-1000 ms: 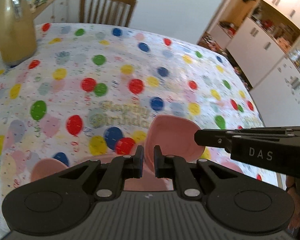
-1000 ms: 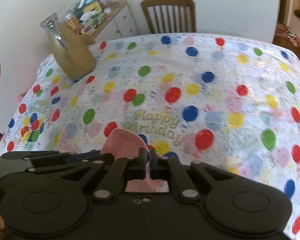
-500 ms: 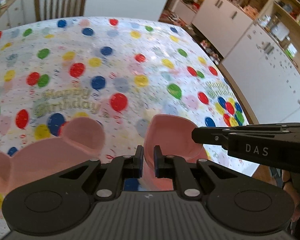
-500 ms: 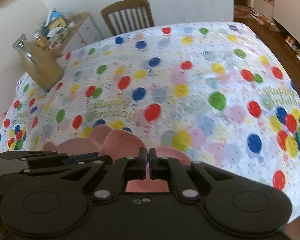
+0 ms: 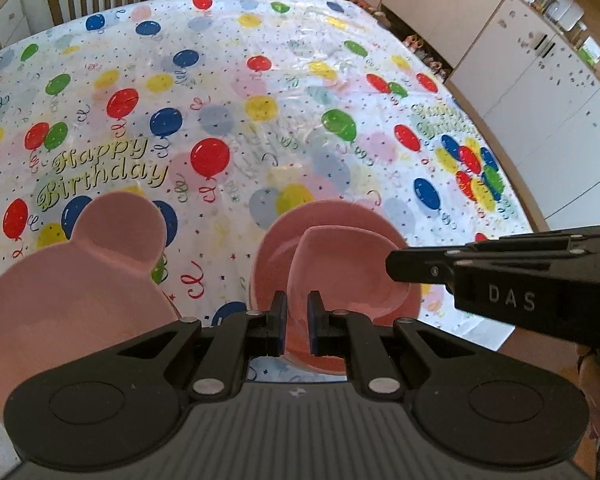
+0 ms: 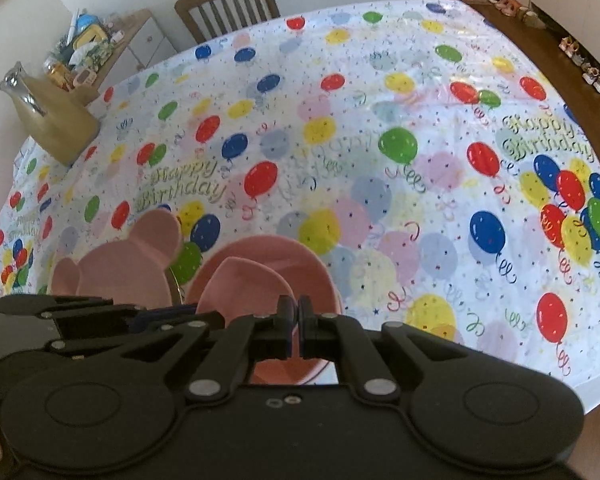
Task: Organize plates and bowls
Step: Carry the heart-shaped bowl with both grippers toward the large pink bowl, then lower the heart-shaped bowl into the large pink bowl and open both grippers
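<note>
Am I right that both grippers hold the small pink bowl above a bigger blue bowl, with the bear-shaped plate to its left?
Not quite: the bigger bowl is pink, not blue, as the right wrist view shows. Both the left gripper and right gripper do grip the small pink bowl, and the bear-shaped plate lies to its left.

Left tool (image 5: 297,322) with fingers nearly together, pinching a pink rim between them, right tool (image 6: 299,330) likewise clamped on a pink rim, the two tools side by side, close together
</note>
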A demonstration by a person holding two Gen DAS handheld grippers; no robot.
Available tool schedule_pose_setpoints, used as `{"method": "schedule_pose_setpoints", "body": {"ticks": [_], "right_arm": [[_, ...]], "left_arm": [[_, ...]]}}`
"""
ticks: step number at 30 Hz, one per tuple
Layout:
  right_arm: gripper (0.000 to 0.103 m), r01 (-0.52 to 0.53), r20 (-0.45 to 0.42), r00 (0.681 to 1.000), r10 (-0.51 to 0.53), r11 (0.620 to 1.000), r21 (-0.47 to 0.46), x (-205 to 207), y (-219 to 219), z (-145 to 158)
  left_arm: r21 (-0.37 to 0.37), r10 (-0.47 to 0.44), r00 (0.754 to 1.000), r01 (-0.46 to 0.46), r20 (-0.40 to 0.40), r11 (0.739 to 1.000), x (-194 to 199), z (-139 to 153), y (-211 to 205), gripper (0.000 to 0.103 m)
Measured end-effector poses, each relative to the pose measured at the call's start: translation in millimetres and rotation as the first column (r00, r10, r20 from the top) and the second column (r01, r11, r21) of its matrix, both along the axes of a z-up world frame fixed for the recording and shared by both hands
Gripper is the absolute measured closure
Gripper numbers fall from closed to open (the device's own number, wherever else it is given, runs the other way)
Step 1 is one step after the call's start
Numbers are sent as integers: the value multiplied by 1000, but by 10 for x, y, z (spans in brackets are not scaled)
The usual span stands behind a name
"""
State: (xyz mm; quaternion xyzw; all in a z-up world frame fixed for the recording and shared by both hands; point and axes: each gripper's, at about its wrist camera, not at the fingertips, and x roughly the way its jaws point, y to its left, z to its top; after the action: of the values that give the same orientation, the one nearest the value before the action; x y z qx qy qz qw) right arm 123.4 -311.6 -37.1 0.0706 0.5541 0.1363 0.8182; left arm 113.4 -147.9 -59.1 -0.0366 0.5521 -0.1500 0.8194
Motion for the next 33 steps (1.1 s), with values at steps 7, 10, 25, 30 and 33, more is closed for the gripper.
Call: {"method": "schedule_pose_setpoints", "body": {"ticks": [7,10,25,30,33], "right_arm": [[101,-33,-26,999,33,999,-14,34,20,-105],[96,-36,-30,999,36,999,-13,59,17,-120],[71,-43,-36,998,42,999,-12,104,60,-88],[62,-48,-14,999,48,999,-9,58,74,-11],[60,-50,3,999,50,999,-6,17,67,46]], "left_arm": [[17,8,1000,-8,-23,1000,42,-94,-34,93],[13,4,999,-3,-42,1000,62,-132,-50,93],[-8,5,998,-6,-64,1000,103,-156,-13,93],[-20,0,998,-1,-56,1000,60,-115,14,93],[-20,-2,999,1,-42,1000,27,-70,27,92]]}}
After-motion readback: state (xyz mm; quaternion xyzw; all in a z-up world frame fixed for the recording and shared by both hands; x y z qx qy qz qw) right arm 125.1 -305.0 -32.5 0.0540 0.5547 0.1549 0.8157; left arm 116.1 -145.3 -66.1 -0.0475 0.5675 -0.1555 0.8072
